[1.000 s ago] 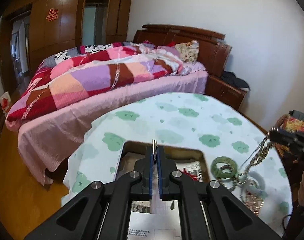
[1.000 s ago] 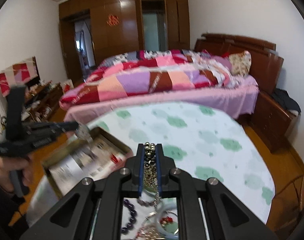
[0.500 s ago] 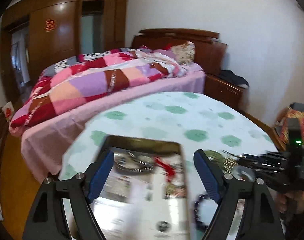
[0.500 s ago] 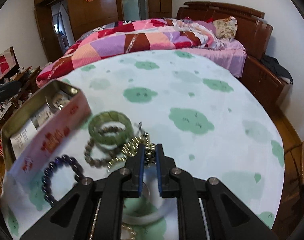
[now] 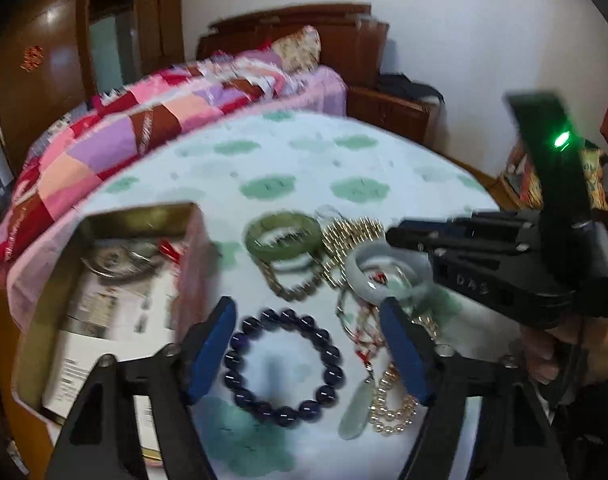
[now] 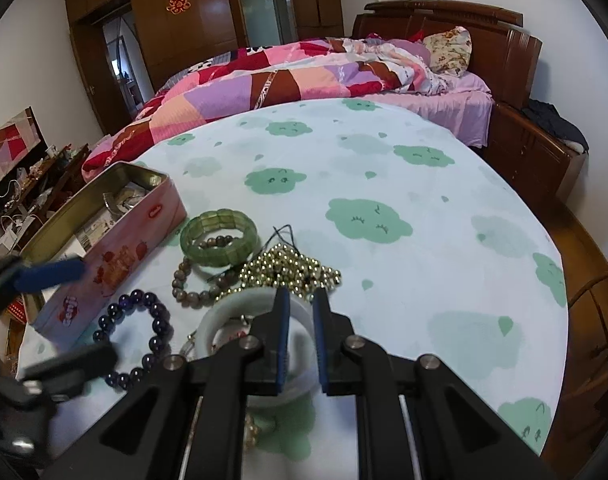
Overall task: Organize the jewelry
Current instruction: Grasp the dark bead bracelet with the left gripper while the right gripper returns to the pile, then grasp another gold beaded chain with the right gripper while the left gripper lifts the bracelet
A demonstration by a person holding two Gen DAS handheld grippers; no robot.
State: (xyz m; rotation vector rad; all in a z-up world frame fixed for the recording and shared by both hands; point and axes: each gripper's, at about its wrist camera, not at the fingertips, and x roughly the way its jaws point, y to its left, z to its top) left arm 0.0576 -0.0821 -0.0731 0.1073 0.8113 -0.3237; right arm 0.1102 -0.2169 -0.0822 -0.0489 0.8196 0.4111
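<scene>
Jewelry lies on the cloud-print tablecloth. My left gripper is wide open, its blue pads on either side of a dark purple bead bracelet. My right gripper is slightly open, with the rim of a white bangle between its pads. A green bracelet, a brown bead bracelet and a gold bead chain lie just beyond. The open pink tin stands to the left and holds a silver piece and papers.
A pale jade pendant and a pearl strand lie near my left gripper's right finger. A bed with a patchwork quilt stands behind the table. The table edge curves round on the right.
My left gripper went from shut above the tin to wide open over the purple bracelet. My right gripper let go of the gold chain, which now lies on the table, and moved onto the white bangle.
</scene>
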